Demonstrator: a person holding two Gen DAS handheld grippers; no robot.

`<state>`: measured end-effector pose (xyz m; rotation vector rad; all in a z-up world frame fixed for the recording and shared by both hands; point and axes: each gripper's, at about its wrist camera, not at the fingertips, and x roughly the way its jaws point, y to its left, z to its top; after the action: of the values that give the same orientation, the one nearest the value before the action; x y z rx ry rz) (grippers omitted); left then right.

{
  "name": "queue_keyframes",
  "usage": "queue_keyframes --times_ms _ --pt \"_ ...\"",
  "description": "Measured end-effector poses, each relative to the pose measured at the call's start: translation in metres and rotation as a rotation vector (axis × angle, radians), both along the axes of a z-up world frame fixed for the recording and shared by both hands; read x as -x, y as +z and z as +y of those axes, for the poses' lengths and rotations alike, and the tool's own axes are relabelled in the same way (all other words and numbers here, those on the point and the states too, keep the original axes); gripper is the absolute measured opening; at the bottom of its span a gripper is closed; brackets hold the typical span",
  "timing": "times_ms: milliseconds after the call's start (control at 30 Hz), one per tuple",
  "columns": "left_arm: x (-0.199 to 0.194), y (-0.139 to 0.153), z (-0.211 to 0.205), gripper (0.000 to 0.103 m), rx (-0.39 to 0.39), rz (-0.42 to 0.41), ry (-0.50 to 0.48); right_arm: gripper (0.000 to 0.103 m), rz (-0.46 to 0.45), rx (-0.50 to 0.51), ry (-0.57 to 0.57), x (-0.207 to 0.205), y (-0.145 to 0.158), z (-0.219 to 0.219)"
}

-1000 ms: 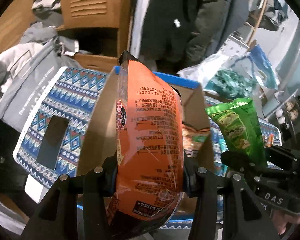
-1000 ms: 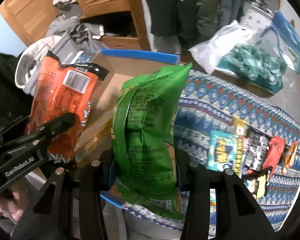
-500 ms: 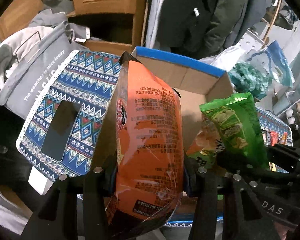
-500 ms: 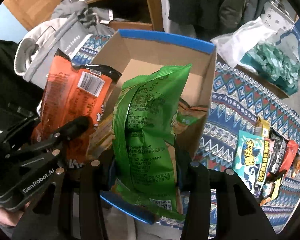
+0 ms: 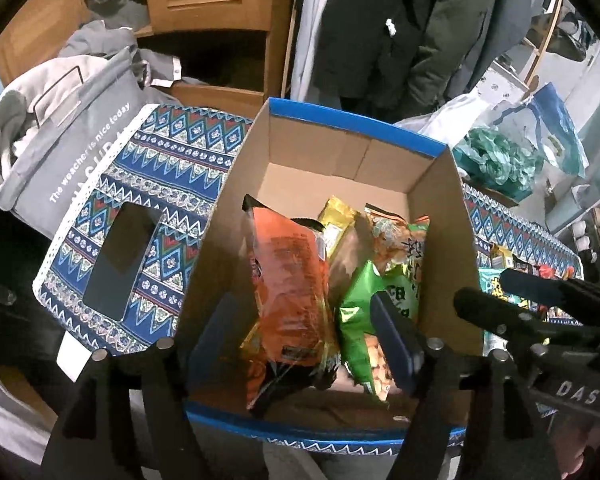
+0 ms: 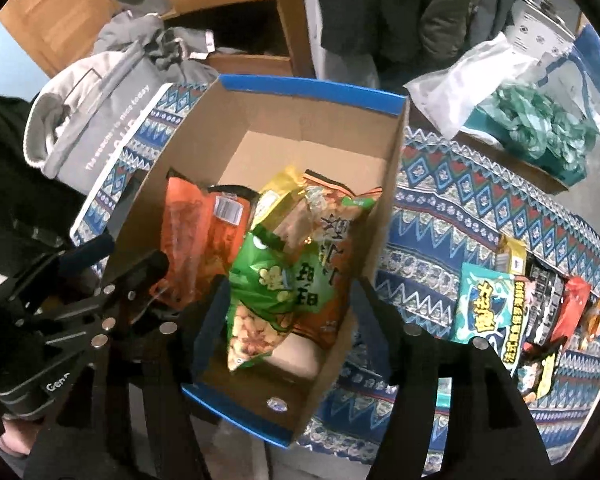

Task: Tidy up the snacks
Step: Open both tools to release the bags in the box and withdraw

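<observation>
Both hand-held grippers hang over the cardboard box [image 5: 236, 184], jaws opening w/ nothing pinched: left hand-held gripper [image 5: 304, 340] above the orange snack bag [image 5: 288, 280], right hand-held gripper [image 6: 288, 320] above the green snack bag [image 6: 260, 280] (both bags lie inside the box). More packets [image 6: 484, 308] sit on the patterned desk [image 6: 428, 208].

Box [image 5: 236, 184] floor under snack bags [image 5: 288, 280]

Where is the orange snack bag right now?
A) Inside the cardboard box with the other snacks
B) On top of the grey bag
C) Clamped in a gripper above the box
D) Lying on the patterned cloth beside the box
A: the orange snack bag stands inside the cardboard box, next to the green snack bag, with no gripper pads pressing on it.
</observation>
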<state>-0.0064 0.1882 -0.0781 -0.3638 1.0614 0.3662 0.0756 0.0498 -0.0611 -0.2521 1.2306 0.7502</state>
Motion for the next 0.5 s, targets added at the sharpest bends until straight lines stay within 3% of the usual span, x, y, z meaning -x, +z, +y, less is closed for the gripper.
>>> queue_keyframes --times_ms 500 --pt "-0.011 0.011 -0.036 0.077 0.042 -0.004 -0.065 0.072 -0.003 -0.007 -0.101 -0.017 0.002 -0.061"
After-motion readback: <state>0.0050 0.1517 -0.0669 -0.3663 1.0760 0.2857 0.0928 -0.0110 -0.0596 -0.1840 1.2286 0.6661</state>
